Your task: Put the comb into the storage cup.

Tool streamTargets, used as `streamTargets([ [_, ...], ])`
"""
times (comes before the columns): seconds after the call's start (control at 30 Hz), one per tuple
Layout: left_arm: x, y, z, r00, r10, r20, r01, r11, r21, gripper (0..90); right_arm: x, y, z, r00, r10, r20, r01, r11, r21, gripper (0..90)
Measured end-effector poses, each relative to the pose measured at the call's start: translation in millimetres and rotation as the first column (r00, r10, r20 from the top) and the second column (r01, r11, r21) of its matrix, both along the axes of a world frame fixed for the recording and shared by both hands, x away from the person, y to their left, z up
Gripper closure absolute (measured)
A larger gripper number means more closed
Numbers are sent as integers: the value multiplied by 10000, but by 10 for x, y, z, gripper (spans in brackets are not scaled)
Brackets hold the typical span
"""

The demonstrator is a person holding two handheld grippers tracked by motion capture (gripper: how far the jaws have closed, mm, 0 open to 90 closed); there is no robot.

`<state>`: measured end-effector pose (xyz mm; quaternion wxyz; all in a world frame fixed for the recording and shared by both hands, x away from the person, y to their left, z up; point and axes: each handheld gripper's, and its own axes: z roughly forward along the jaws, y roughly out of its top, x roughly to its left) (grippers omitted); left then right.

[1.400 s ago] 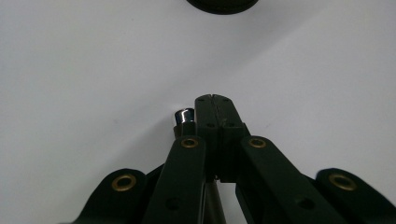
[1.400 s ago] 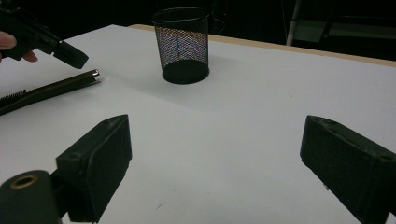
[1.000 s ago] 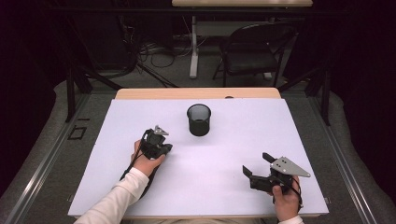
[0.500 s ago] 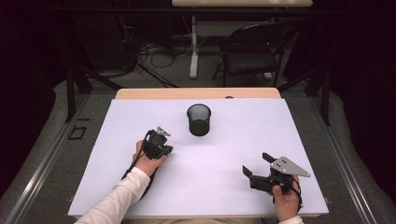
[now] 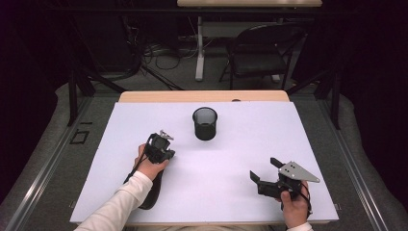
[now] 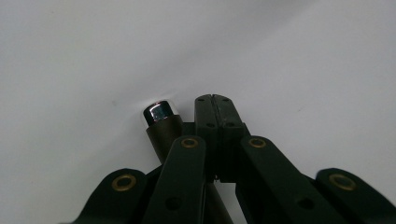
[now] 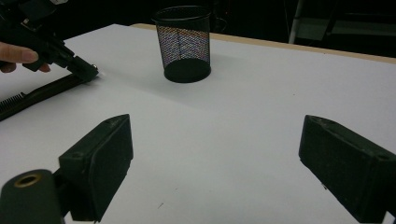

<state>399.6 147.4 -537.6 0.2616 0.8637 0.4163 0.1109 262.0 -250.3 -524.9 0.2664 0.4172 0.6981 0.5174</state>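
A black mesh cup [image 5: 205, 123] [image 7: 184, 42] stands upright and empty-looking at the middle back of the white table [image 5: 231, 149]. My left gripper [image 5: 162, 150] [image 6: 212, 99] points down at the table to the cup's front left, its jaws shut flush together. A dark barrel with a chrome end [image 6: 158, 114] lies beside and under the left jaw, not between the tips; whether it is held I cannot tell. My right gripper [image 5: 264, 169] [image 7: 219, 154] rests near the front right, jaws wide open with nothing between them, aimed toward the cup. The right gripper view also shows the left gripper [image 7: 86, 70].
A black cable [image 5: 149, 192] trails from the left gripper under the left forearm. Beyond the table's wooden back edge [image 5: 202, 96] stand a dark chair [image 5: 260, 53] and floor cables [image 5: 159, 53]. White surface spreads between the two grippers.
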Motion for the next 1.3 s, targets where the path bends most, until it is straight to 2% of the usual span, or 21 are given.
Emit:
streamTargets([
  [0.33,25,90,2,9998,204,-45,-203,9997,93,900,-1,3,-1,10000,1,-12,-1,10000,20,99],
  [0.67,17,299,-12,9984,547,-145,-544,9983,202,900,-3,3,0,10000,2,-13,-2,10000,27,99],
  [0.83,-2,446,-1,9962,856,-143,-855,9963,99,900,0,4,-1,10000,27,-28,-27,10000,-19,99],
  [1.03,-69,574,-13,9953,941,-223,-939,9955,112,900,0,7,-2,10000,36,-68,-36,10000,-38,99],
  [1.3,-178,700,-34,9934,1121,-242,-1127,9932,-285,900,3,13,-6,10000,28,-41,-28,10000,-11,99],
])
